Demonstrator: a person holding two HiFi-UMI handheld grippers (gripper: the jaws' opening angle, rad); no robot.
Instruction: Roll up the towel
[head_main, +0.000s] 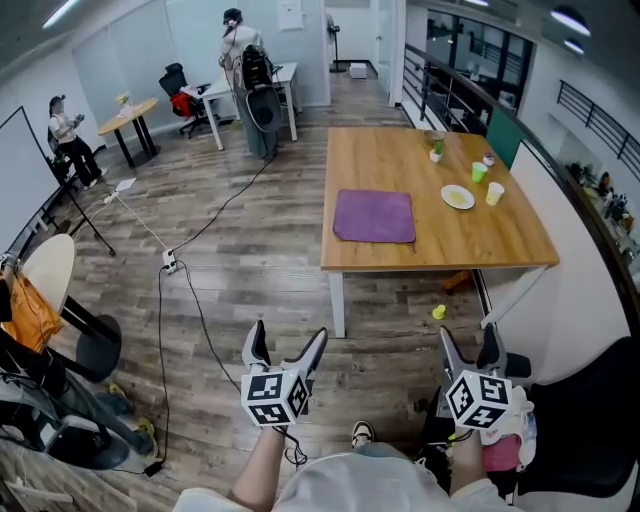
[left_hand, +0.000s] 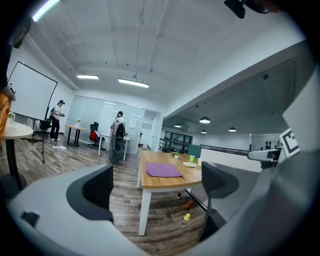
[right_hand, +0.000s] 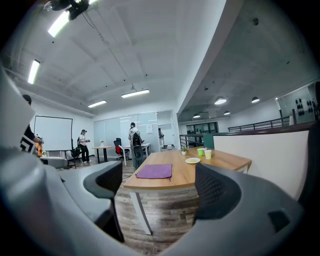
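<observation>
Well short of the counter (head_main: 440, 252), the person holds both tools out over the wood-plank floor (head_main: 240, 260), pointed toward the counter's near edge. The left hand-held gripper (head_main: 290, 330) has its jaws spread wide with nothing between them; its own view shows only floor and the counter's white leg through the gap. The right hand-held gripper (head_main: 468, 333) is likewise wide apart and empty, its two dark pads framing the counter from farther right. Neither touches anything. The towel (head_main: 374, 216), purple and rectangular, lies spread flat on the wooden top, close to the left edge and somewhat nearer the near edge than the far one, its sides roughly parallel to the counter's edges. It is unrolled, and nothing rests on it. To its right, well apart from it, a small pale plate (head_main: 458, 197) sits toward the right edge, with a green cup (head_main: 479, 172) just beyond it and a yellow cup (head_main: 495, 193) just beside it on the right. A little potted plant (head_main: 437, 148) stands nearer the far edge. On the floor below the near right corner lies a small yellow object (head_main: 438, 312), and a dark cable (head_main: 195, 300) trails across the planks to the left of the counter. In the far background two people (head_main: 68, 135) stand near other desks.
</observation>
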